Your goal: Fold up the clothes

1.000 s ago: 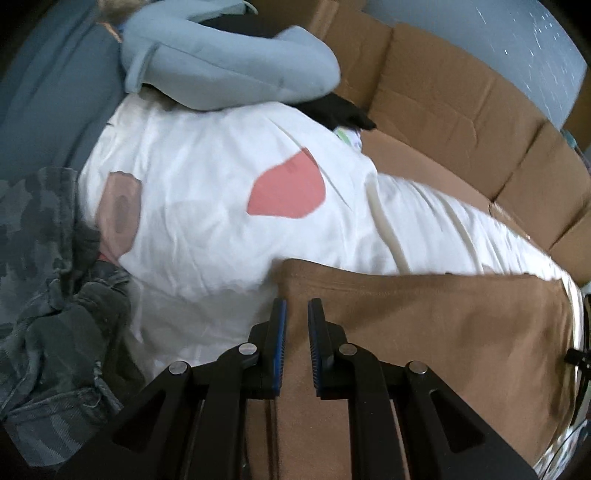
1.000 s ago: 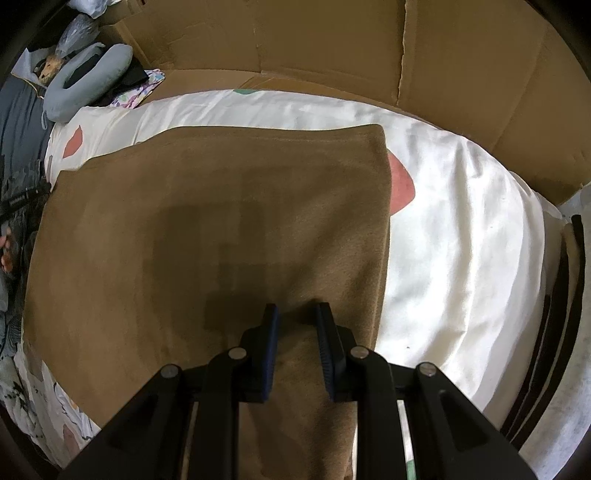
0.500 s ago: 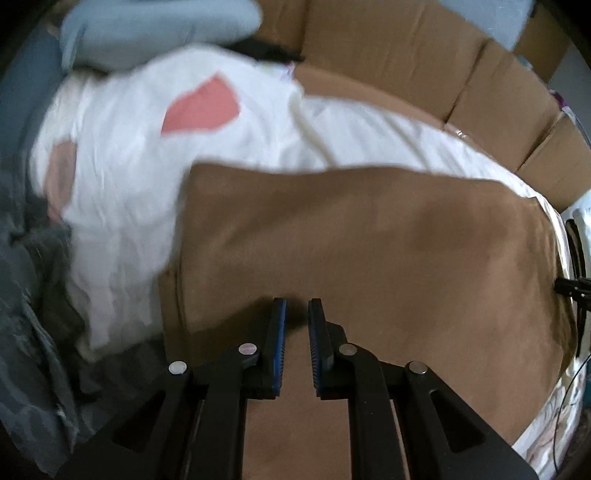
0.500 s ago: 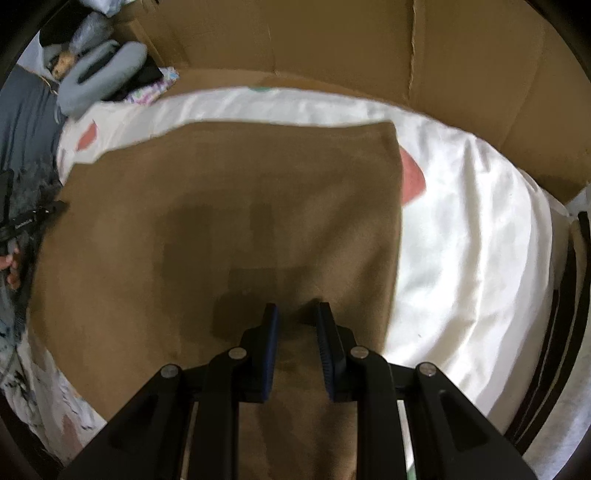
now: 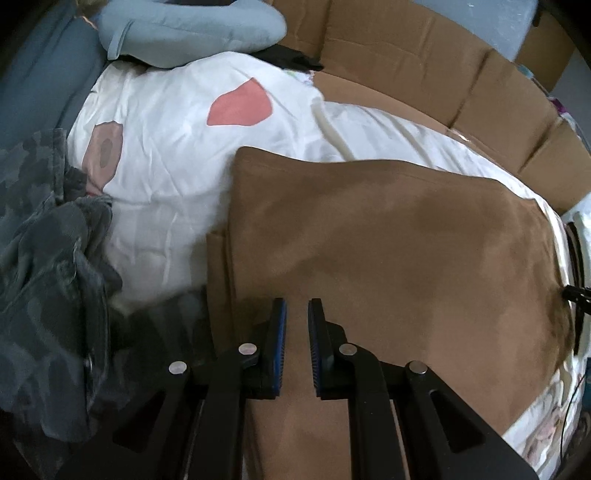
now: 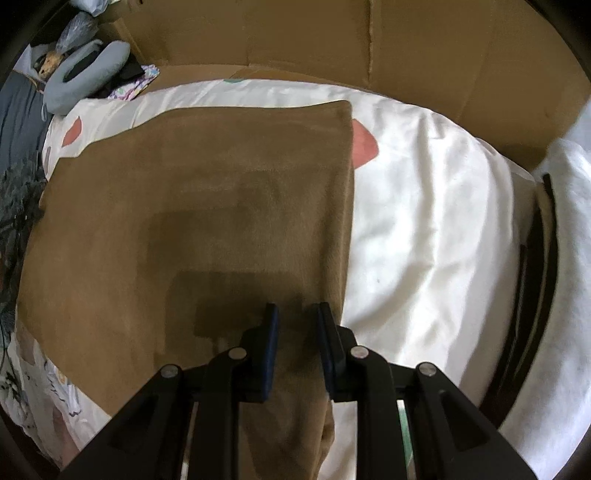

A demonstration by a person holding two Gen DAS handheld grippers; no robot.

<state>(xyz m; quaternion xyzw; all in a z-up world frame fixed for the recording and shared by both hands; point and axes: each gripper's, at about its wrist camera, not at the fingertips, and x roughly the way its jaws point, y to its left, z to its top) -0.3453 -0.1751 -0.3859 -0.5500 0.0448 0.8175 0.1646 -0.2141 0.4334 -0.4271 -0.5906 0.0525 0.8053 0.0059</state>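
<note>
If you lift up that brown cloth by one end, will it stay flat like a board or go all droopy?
Probably droopy. The brown cloth runs up between the right tongs in a soft bunch rather than a stiff sheet. It follows the humps of the white bedsheet under it, so it likely bends easily. Its fuzzy-looking surface probably grips rather than slips.

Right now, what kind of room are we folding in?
Probably a bedroom: the brown garment lies on a bed's white printed duvet, a grey-blue neck pillow sits at one end, and flattened cardboard lines the far side.
</note>
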